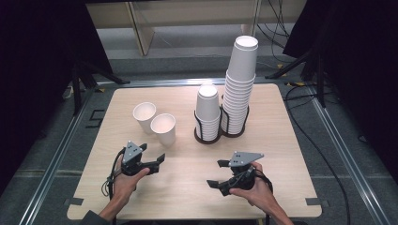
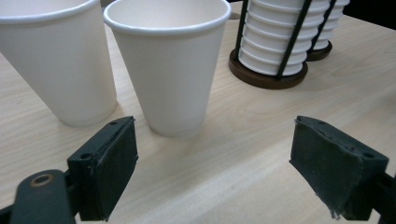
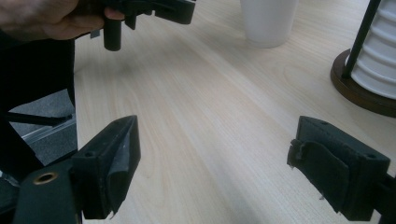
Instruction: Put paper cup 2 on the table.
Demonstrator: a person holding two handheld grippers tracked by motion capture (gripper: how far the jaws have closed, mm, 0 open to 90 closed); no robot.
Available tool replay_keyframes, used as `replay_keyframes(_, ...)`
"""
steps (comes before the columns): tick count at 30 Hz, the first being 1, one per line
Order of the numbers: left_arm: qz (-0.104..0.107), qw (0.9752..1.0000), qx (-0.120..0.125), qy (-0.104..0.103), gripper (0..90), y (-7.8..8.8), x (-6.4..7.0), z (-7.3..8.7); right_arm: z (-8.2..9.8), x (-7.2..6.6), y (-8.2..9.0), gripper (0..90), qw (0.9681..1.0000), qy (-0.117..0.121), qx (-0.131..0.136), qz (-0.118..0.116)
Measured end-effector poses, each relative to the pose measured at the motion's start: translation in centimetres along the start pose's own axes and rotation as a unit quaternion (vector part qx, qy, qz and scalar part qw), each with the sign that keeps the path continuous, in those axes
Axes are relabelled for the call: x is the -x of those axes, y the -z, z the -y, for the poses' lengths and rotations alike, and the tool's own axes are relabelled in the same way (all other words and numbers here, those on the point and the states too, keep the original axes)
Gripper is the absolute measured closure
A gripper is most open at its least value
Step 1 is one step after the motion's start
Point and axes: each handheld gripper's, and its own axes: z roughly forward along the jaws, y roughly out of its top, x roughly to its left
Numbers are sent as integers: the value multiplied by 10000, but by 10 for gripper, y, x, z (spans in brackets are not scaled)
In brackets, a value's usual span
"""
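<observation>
Two loose white paper cups stand upright on the wooden table (image 1: pixel 187 178): one cup (image 1: pixel 144 116) at the back left, a second cup (image 1: pixel 164 129) just right of it, close together. In the left gripper view the nearer cup (image 2: pixel 170 60) stands just ahead of the jaws. My left gripper (image 1: pixel 154 158) is open and empty, a short way in front of these cups. My right gripper (image 1: pixel 218 173) is open and empty too, over bare table at the front right, pointing left.
A dark two-ring holder (image 1: pixel 220 133) stands mid-table with a short stack of cups (image 1: pixel 208 110) and a tall leaning stack (image 1: pixel 240 79). Its base (image 3: pixel 362 93) lies to the right of the right gripper. Cables and stands lie on the floor around the table.
</observation>
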Motion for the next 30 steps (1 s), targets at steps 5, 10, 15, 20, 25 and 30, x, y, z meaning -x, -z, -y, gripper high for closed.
replay_keyframes(5,88,10000,11,5,142,9,4,4,2,0,2,160,10000,-72,31,33)
replay_keyframes(10,198,9998,94,29,143,17,7,7,3,2,5,160,9999,-58,47,78)
replay_keyframes(15,257,9997,39,32,142,26,11,10,6,2,9,160,9999,-118,45,105)
replay_keyframes(20,311,9995,14,59,143,32,14,13,10,3,14,159,9997,-155,146,132)
replay_keyframes(25,420,9991,71,50,143,36,17,16,14,1,19,159,9994,-214,145,228)
replay_keyframes(30,464,9989,-50,10,143,40,20,18,19,1,26,159,9990,-235,173,330)
